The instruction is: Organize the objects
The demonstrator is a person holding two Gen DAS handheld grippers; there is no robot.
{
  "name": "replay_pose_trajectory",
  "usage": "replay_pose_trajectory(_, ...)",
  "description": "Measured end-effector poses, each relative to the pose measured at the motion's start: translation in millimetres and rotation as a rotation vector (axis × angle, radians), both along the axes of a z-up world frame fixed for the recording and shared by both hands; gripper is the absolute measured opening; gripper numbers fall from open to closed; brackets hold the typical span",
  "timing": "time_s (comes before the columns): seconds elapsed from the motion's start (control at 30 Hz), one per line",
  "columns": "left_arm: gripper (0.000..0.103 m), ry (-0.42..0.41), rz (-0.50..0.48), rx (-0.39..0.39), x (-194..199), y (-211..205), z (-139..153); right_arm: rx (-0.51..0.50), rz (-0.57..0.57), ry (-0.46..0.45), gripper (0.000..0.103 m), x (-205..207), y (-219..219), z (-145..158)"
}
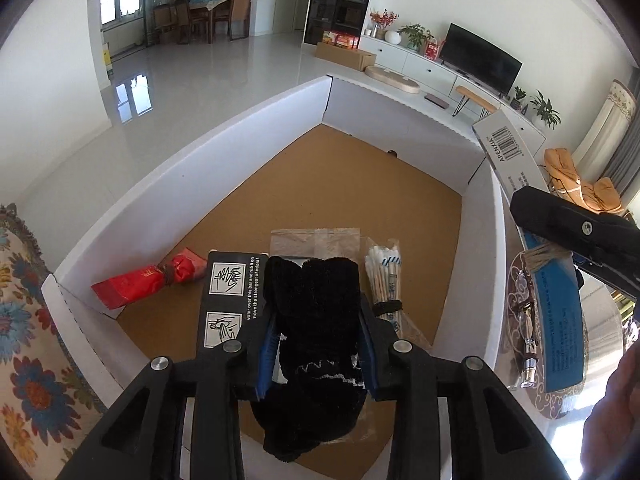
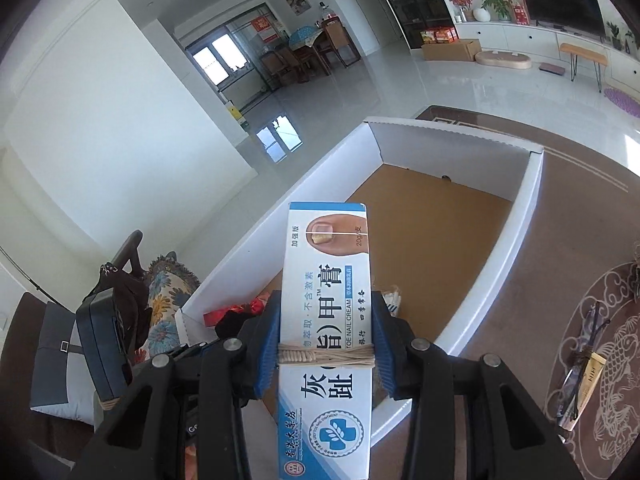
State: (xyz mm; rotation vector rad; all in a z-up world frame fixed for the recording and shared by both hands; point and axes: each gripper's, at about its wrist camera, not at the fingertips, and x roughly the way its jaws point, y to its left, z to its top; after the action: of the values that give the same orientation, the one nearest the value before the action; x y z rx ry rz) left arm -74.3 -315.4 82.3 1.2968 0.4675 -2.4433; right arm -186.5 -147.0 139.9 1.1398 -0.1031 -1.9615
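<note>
The black fabric piece (image 1: 316,320) is clamped in the left claw (image 1: 318,344) above the white box (image 1: 200,184); the nail-cream carton (image 2: 326,320) is gripped by the right claw (image 2: 326,354) near its rim. Both are judged mid-delivery; lowering inside, then release, is needed. Both claws are pitched downward.

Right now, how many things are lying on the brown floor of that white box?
4, maybe more hidden under the black fabric: a red packet far left, a black printed card, a clear plastic bag behind the fabric, and bundled cotton swabs right.
</note>
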Motion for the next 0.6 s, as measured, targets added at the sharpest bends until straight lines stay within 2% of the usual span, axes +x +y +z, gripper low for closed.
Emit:
replay_pose_trajectory(0.03, 0.048, -0.032, 0.011, -0.003, -1.0, -3.4, -6.6, 0.013, 0.011, -0.01, 0.042, 1.3, -14.4, -10.4)
replay_pose_trajectory(0.1, 0.079, -0.079, 0.037, -0.031, 1.5, -2.7, -19.6, 0.075, 0.023, -0.044, 0.046, 1.8, -38.1, -34.6)
replay_pose_trajectory(0.13, 0.082, -0.084, 0.046, -0.05, 4.1, -1.2, -22.2, 0.105, 0.02, -0.058, 0.06, 1.6, -44.9, -45.3)
replay_pose_trajectory(0.17, 0.085, -0.082, 0.049, -0.063, 7.1, 1.4, -24.3, 0.125, 0.016, -0.06, 0.068, 1.2, -48.2, -53.6)
replay_pose_trajectory(0.2, 0.085, -0.08, 0.047, -0.068, 9.8, 4.5, -25.0, 0.133, 0.011, -0.048, 0.079, 2.3, -48.2, -57.5)
replay_pose_trajectory(0.23, 0.085, -0.072, 0.043, -0.068, 12.5, 7.7, -25.0, 0.133, 0.006, -0.029, 0.082, 3.8, -44.8, -58.8)
replay_pose_trajectory(0.4, 0.085, 0.04, 0.014, -0.113, 30.2, 45.8, -6.1, 0.101, -0.066, 0.103, 0.092, 10.1, 10.8, -37.7)
replay_pose_trajectory(0.5, 0.085, 0.127, -0.036, -0.129, 35.5, 79.6, 10.8, 0.092, -0.148, 0.2, 0.1, 22.2, 66.5, -26.1)
replay_pose_trajectory(0.6, 0.085, 0.204, -0.097, -0.109, 44.1, 118.1, 23.0, 0.139, -0.235, 0.271, 0.101, 35.6, 131.5, -33.2)
